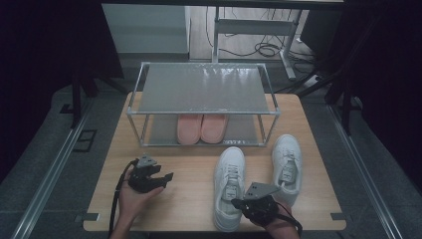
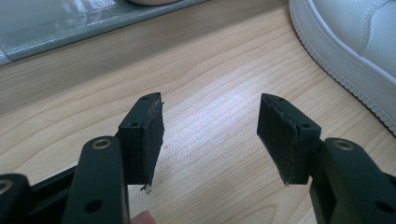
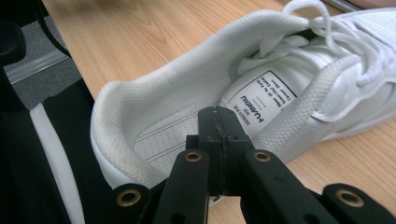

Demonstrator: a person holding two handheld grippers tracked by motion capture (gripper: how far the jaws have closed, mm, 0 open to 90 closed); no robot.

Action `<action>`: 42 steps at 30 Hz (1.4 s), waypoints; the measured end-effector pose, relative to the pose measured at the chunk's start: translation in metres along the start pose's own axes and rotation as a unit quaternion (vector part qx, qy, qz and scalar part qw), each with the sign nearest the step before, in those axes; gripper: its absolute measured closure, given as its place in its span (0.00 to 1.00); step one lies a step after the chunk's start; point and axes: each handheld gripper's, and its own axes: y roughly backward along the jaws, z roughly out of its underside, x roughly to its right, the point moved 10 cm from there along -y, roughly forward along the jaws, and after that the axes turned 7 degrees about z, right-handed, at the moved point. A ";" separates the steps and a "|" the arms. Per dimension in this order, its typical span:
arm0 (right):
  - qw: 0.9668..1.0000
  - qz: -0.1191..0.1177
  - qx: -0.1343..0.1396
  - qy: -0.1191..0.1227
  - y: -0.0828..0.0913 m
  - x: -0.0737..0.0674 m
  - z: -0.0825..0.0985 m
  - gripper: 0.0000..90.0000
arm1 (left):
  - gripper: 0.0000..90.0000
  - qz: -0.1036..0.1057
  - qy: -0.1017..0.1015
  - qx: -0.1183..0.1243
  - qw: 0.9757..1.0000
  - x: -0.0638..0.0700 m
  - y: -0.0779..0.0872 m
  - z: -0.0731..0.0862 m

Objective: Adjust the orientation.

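Overhead, pink slippers (image 1: pixel 201 128); right gripper (image 3: pixel 218 122) closed above sneaker (image 3: pixel 196 112).

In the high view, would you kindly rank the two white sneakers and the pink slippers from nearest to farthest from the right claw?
1. Left white sneaker, beside the right claw.
2. Right white sneaker, to the claw's right.
3. Pink slippers, on the rack's lower shelf.

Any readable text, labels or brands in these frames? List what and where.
"HUANQIU" on the white tongue label of the left white sneaker, seen upside down in the right gripper view.
Smaller lines on that same label: too small to read.
Tongue label of the right white sneaker in the high view: dark print, too blurred to read.
Pink shoes and shoe rack: no text visible.
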 end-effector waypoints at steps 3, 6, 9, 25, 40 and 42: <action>1.000 0.001 -0.001 -0.003 0.002 0.003 0.002 1.00 | 0.46 0.000 0.003 0.001 1.000 -0.001 0.001 0.000; 1.000 0.006 -0.004 -0.009 0.005 0.011 0.005 1.00 | 0.46 -0.002 0.004 0.000 1.000 -0.002 0.000 0.001; 1.000 0.014 -0.006 -0.019 0.009 0.023 0.010 1.00 | 0.46 0.000 0.002 -0.004 1.000 -0.001 -0.002 0.002; 0.997 0.053 -0.014 -0.049 0.022 0.061 0.023 1.00 | 0.46 0.000 0.004 -0.012 1.000 -0.002 -0.006 0.005; 0.997 0.052 -0.011 -0.058 0.025 0.067 0.024 1.00 | 0.46 0.000 0.006 -0.016 1.000 -0.002 -0.008 0.006; 0.997 0.051 -0.012 -0.058 0.025 0.067 0.024 1.00 | 0.46 -0.001 0.005 -0.017 1.000 -0.002 -0.008 0.006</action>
